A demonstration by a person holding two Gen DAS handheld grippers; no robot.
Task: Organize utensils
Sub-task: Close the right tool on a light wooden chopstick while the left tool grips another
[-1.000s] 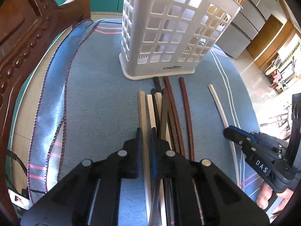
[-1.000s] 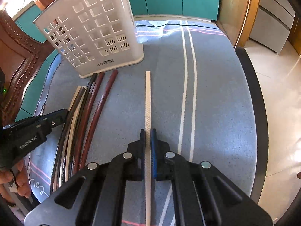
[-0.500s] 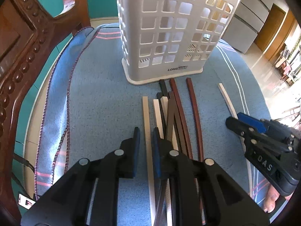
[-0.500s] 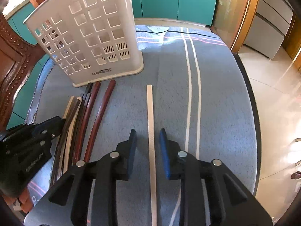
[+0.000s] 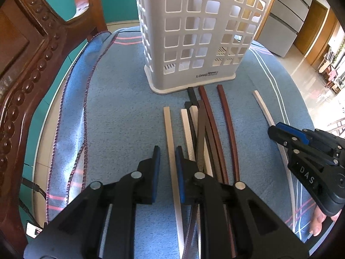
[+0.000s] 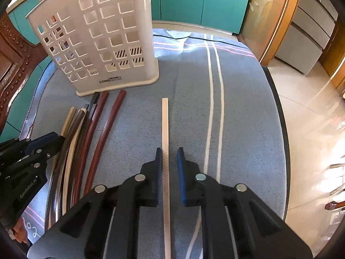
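Left tongs (image 5: 167, 149): jaws apart and just been widening, cream chopstick (image 5: 171, 151) lying between, pads not pressing. Right tongs (image 6: 169, 151): jaws slightly apart after narrowing just now, single pale chopstick (image 6: 165, 142) between, small gaps on both sides. Beyond left tongs, white perforated basket (image 5: 200, 34) upright on blue cloth (image 5: 116, 116). Carved wooden chair (image 5: 28, 49) far left of left tongs. Just right of left tongs, bundle of dark and cream chopsticks (image 5: 207, 129), tips near basket base.

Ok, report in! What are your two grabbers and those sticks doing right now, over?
Left gripper open, straddling a cream chopstick, jaws just opening. Right gripper open over the lone cream chopstick, jaws just closing. White basket empty, path clear.
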